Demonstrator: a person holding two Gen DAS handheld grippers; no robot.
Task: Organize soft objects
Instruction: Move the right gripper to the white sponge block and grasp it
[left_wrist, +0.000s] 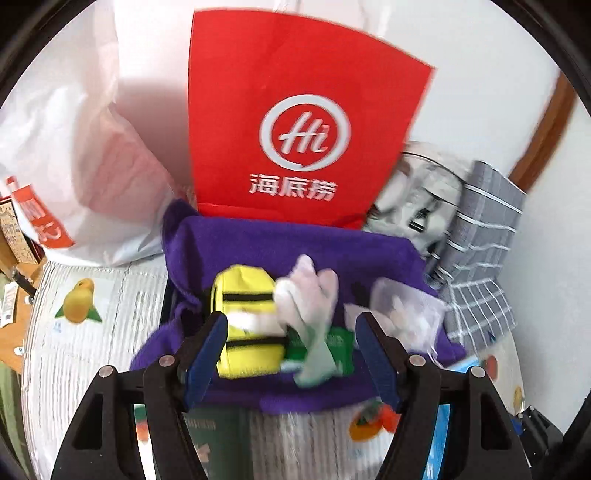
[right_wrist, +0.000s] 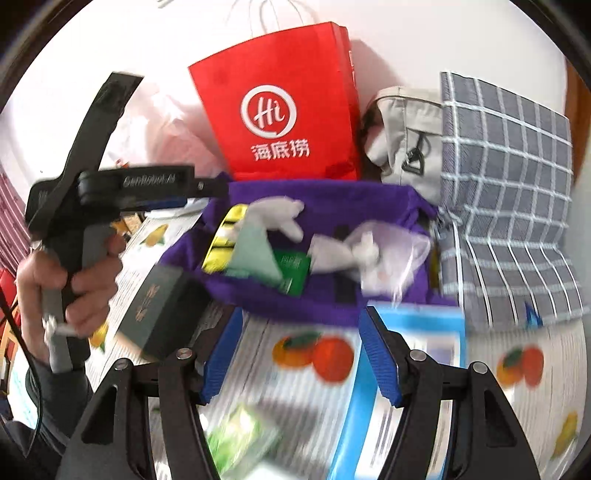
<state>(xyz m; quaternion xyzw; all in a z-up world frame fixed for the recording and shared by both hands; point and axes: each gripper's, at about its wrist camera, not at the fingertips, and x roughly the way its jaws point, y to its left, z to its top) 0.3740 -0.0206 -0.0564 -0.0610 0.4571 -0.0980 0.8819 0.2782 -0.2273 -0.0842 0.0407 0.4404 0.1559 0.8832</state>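
The landmark is the open purple fabric bin (left_wrist: 295, 243), sitting on a tabletop covered in a white cloth printed with oranges and lemons (left_wrist: 92, 332).

Left of the bin leans one white plastic carrier bag (left_wrist: 74, 155); what it holds cannot be told. Just beside the bin's near left corner lies one dark green booklet with gold lettering (right_wrist: 159, 306).

Inside the bin, from left to right: one yellow zip pouch with black zippers (left_wrist: 247, 317), one white cloth glove (left_wrist: 310, 291) draped partly over one pale green folded cloth (left_wrist: 317, 362), one green packet (left_wrist: 340, 343) under that cloth, and one clear plastic bag with white soft pieces in it (left_wrist: 402, 310) at the right end. Behind the bin stands one red paper bag with a white "Hi" logo (left_wrist: 295, 122), upright against the wall. Right of that, behind the bin's right corner, are one beige canvas bag with a metal clip (right_wrist: 406, 140) and one grey cushion with a white grid pattern (right_wrist: 509, 206).

The left gripper (left_wrist: 291, 354) hovers over the bin's near side, blue fingers spread, pinching nothing; the pouch and cloth show between them from above. The right gripper (right_wrist: 299, 350) is spread too, its fingers empty, on the near side of the bin over the printed cloth, with one light blue flat package (right_wrist: 417, 350) just at its right finger.
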